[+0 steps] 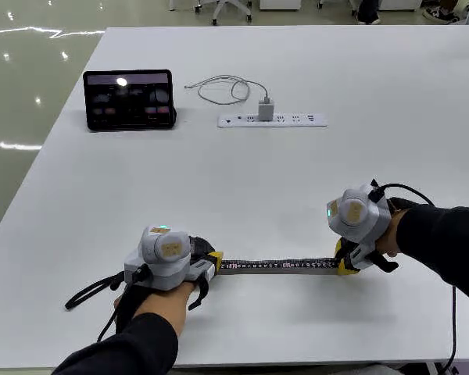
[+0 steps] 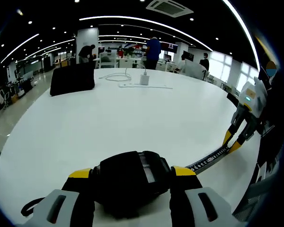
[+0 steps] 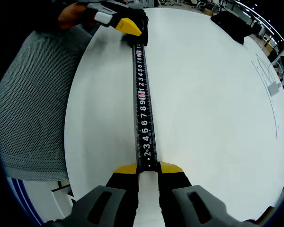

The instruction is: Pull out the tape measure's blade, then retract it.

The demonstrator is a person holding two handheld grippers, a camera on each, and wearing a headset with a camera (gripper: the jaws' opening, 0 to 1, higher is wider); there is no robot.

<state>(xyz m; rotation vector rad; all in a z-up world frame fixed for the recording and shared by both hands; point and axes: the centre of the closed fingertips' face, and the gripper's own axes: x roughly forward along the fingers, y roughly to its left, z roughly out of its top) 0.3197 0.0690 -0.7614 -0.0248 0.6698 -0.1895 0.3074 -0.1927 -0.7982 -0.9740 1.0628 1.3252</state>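
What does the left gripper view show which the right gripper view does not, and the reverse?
Left gripper view: the black tape measure case up close, clamped by the left gripper, and people behind. Right gripper view: readable numerals on the black blade, its tip pinched by the right gripper. Both: the blade drawn out over the white table.

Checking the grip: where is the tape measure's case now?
The case sits between the left gripper's jaws, near the table's front edge, at the left end of the drawn-out blade in the head view.
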